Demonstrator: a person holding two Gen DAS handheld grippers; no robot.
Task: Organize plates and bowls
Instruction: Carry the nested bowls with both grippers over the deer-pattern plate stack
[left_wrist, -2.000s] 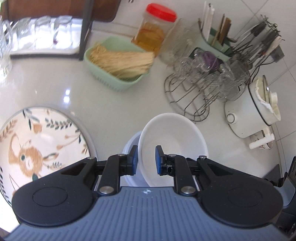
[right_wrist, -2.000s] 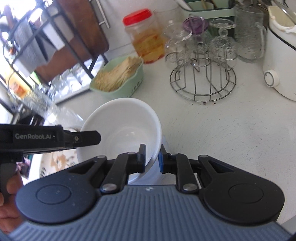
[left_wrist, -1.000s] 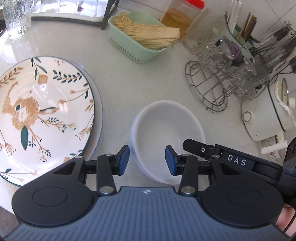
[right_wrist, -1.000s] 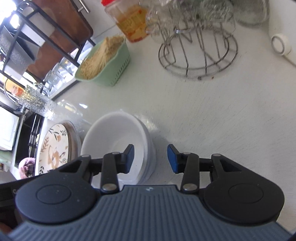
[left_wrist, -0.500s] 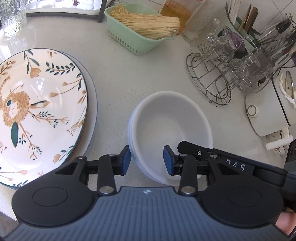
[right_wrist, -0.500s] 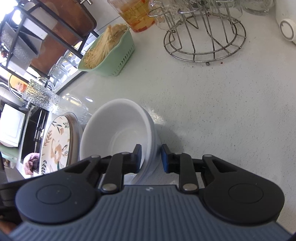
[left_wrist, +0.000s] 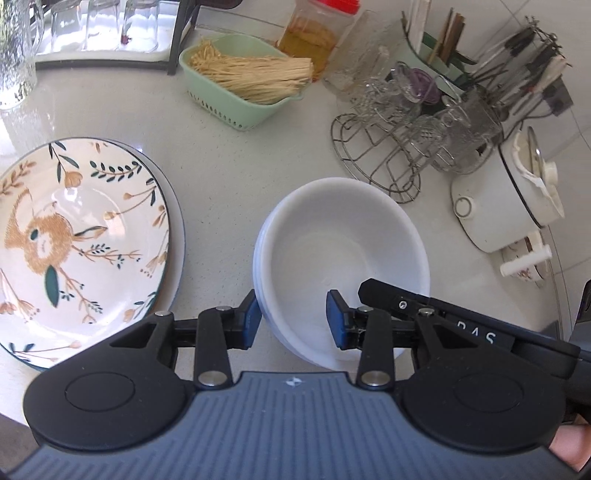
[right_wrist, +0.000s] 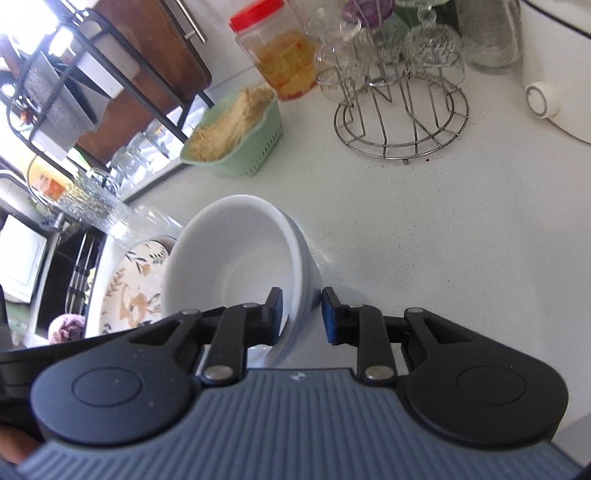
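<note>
A stack of white bowls (left_wrist: 343, 243) stands on the white counter, nested one in another; it also shows in the right wrist view (right_wrist: 236, 266). A stack of floral plates (left_wrist: 74, 236) lies to its left, also seen in the right wrist view (right_wrist: 125, 291). My left gripper (left_wrist: 291, 319) is open, its fingers astride the stack's near-left rim with a gap. My right gripper (right_wrist: 301, 314) is open, its fingers astride the near-right rim, close to the wall but apart. The right gripper's finger (left_wrist: 399, 299) shows over the bowl in the left wrist view.
A green basket of dry noodles (left_wrist: 247, 81), a red-lidded jar (left_wrist: 314, 29), a wire rack of glass cups (left_wrist: 406, 136), a utensil holder (left_wrist: 517, 62) and a white electric pot (left_wrist: 509, 199) stand behind the bowls. A black shelf rack with glasses (right_wrist: 92, 92) is at the far left.
Two seconds ago both grippers held a white bowl tilted above the stack. The bowl now rests nested in the stack and both grippers have opened, staying around the rim.
</note>
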